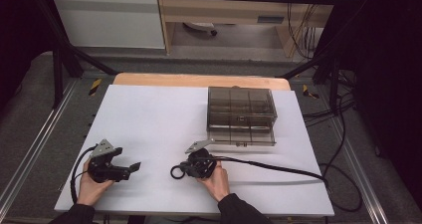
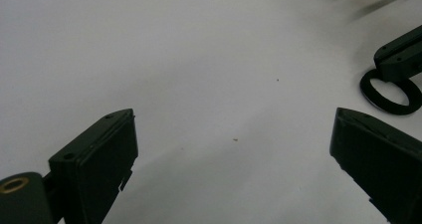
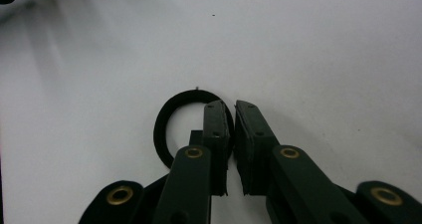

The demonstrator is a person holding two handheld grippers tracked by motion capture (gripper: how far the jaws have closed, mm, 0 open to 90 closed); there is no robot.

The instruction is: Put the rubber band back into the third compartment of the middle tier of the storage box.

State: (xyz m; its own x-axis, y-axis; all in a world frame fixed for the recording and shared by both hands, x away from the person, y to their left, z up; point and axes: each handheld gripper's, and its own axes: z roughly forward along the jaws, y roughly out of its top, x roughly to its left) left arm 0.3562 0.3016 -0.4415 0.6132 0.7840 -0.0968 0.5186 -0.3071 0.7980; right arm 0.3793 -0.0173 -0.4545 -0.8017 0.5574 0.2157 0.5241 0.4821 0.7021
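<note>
The right gripper (image 3: 229, 107) is clamped on a black ring (image 3: 171, 114) lying near the table's (image 1: 149, 114) front edge. The left gripper (image 2: 234, 134) waits alongside, jaws apart. Likely next: lifting it towards the clear box (image 1: 241, 115) beyond.

Looking forward and down from high above the near edge of the white surface (image 1: 164, 114). Riding low along each set of tongs, close to it. Shared among all three: the black ring (image 1: 176, 172) (image 2: 390, 90) (image 3: 166, 127).
</note>
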